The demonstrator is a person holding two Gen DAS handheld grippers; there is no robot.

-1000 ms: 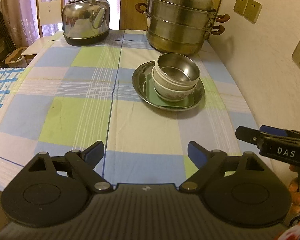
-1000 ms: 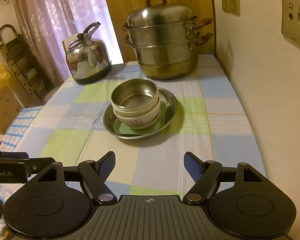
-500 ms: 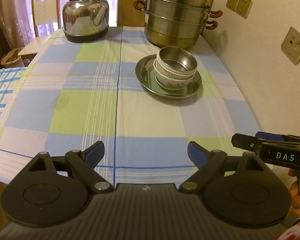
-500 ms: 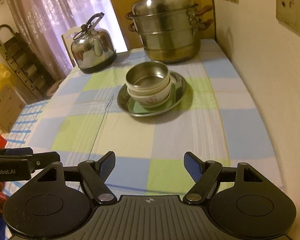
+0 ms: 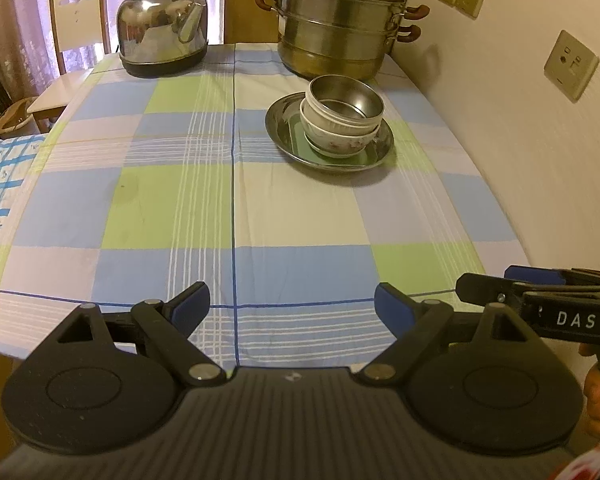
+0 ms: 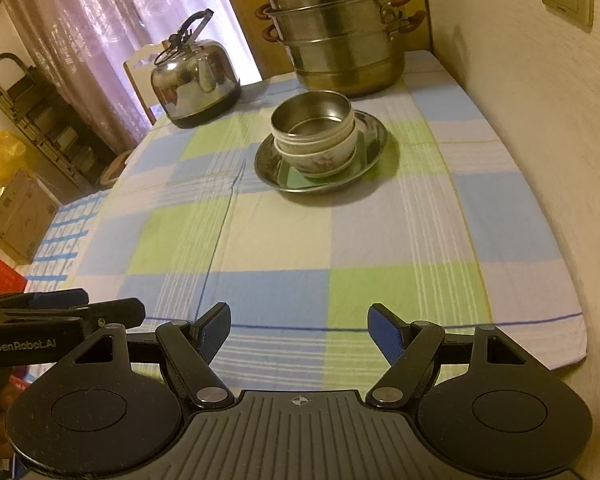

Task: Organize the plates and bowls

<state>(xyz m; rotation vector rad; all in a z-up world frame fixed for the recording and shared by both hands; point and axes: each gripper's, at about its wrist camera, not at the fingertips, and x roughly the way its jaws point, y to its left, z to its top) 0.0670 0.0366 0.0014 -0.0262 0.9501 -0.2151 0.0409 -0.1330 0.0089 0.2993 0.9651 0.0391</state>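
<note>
A steel bowl sits nested in a white flowered bowl, on a green plate inside a round steel plate, at the far right of the table. The same stack shows in the right wrist view, with steel bowl, white bowl and steel plate. My left gripper is open and empty over the table's near edge. My right gripper is open and empty, also at the near edge, far from the stack. Each gripper shows at the other view's side.
A steel kettle stands at the far left and a stacked steamer pot at the far right of the checked tablecloth. A wall with sockets runs along the right. A chair stands behind the table.
Both grippers have pulled back from the stack toward the table's near edge. The stack looks smaller and farther. Both stay open.
</note>
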